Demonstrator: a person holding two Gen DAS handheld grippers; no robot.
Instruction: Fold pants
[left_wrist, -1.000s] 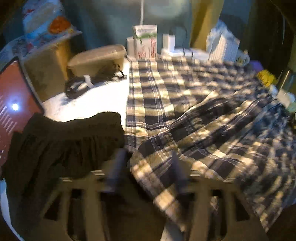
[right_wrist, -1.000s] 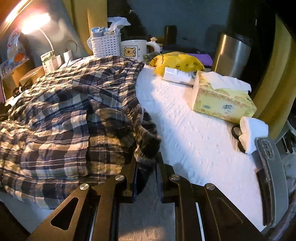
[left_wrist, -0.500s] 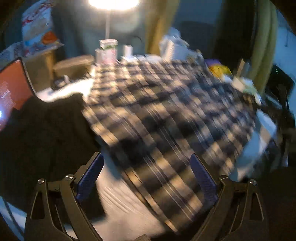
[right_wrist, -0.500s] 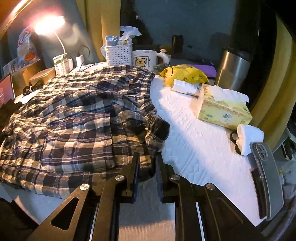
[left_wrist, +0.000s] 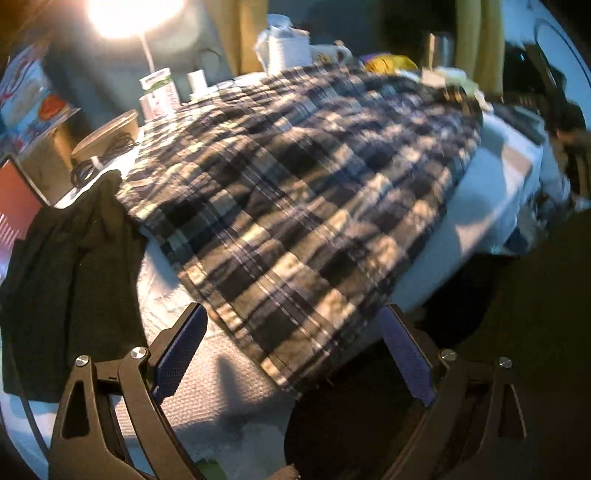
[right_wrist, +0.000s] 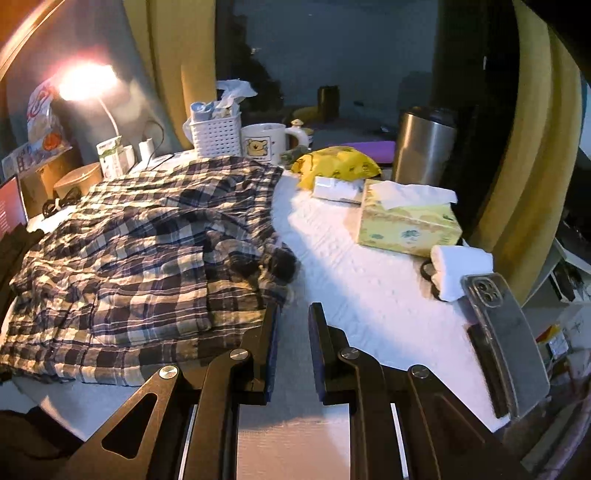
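Across the table's (right_wrist: 369, 295) left half the plaid pants (right_wrist: 147, 251) lie folded but rumpled, hem at the near edge. Left gripper (left_wrist: 291, 347) hovers wide open over that hem; right gripper (right_wrist: 293, 332) is nearly closed, empty. Best to pinch both near corners evenly before folding.

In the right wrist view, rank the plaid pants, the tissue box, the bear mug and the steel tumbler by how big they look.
1. plaid pants, by far the largest.
2. tissue box.
3. steel tumbler.
4. bear mug.
The tissue box sits nearer the camera, so second and third are uncertain.
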